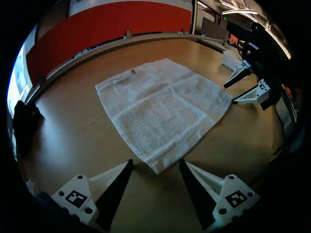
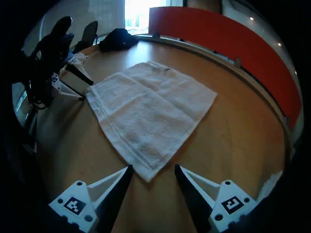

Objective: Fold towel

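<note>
A white towel lies flat on the wooden table, folded into a rough square with a label near its far edge. My left gripper is open, and the towel's near corner lies between its fingertips. In the left gripper view the right gripper stands open at the towel's right corner. In the right gripper view the towel points a corner at me, and my right gripper is open around that corner. The left gripper is open at the towel's far left corner.
A red panel runs behind the table's raised far edge. A dark bag sits on the table at the end near the window. Another white cloth lies beyond the right gripper. Chairs stand past the table.
</note>
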